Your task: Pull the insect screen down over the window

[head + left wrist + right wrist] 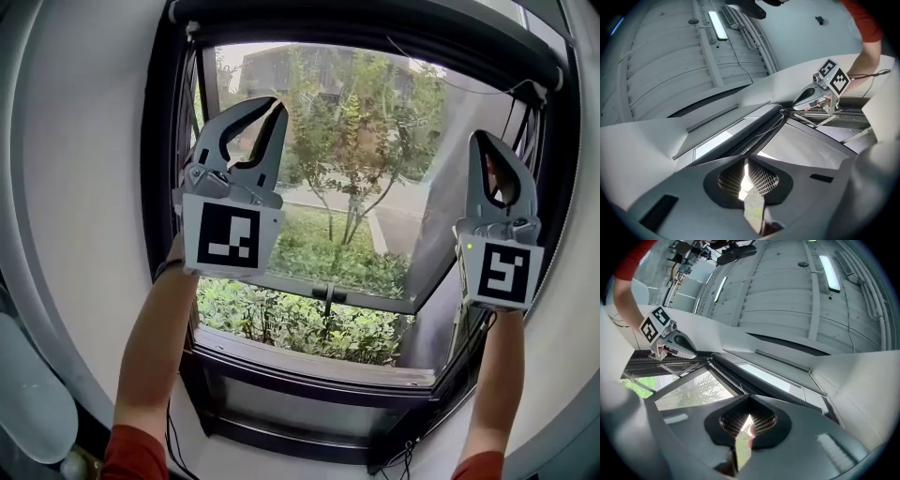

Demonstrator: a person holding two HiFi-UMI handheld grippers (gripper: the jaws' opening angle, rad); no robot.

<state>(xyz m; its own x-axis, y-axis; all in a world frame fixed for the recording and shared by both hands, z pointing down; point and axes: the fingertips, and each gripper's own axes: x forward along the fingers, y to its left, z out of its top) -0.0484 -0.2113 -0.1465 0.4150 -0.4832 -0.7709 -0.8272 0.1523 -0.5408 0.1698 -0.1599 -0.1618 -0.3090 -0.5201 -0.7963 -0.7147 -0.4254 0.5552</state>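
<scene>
The insect screen's black housing runs along the top of the dark-framed window, with no mesh seen over the opening. A thin cord hangs below it at the upper right. Both grippers are raised in front of the window. My left gripper is shut, tips near the upper left of the opening, nothing between its pads. My right gripper is shut and empty by the right frame. The left gripper view shows the housing and the right gripper. The right gripper view shows the left gripper.
An outward-opened sash with a black handle sits low in the opening, and a tilted glass pane stands at the right. Trees and shrubs lie outside. White wall flanks the frame. A rolled blind bar and ceiling lights are overhead.
</scene>
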